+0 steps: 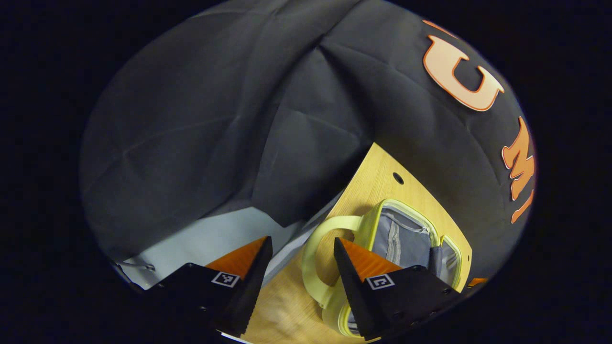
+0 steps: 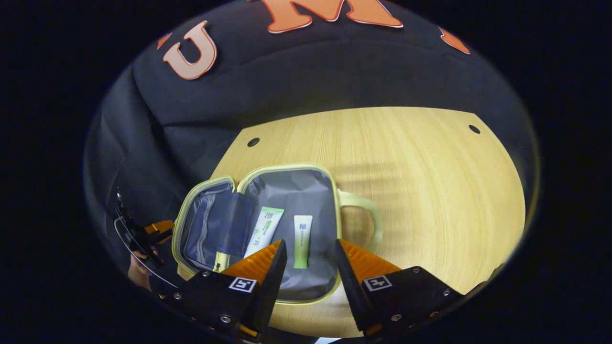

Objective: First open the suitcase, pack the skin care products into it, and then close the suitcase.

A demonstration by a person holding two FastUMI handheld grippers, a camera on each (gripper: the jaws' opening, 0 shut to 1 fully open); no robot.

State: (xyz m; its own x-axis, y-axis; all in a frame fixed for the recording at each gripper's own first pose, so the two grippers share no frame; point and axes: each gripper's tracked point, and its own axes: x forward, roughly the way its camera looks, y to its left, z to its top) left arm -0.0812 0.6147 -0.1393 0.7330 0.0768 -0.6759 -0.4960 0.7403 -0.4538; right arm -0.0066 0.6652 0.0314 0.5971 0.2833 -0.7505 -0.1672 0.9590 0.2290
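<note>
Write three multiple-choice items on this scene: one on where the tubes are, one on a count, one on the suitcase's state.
1. Where do the tubes lie?
A. inside the suitcase
B. on the bare table
C. in the right gripper

2. How many holes show in the table top in the right gripper view?
A. none
B. two
C. five

3. The suitcase is:
A. zipped shut
B. open flat
C. upside down

Key:
1 A, the larger tube and the smaller tube rest on the suitcase lining.
2 B, two in the table.
3 B, both halves show.
</note>
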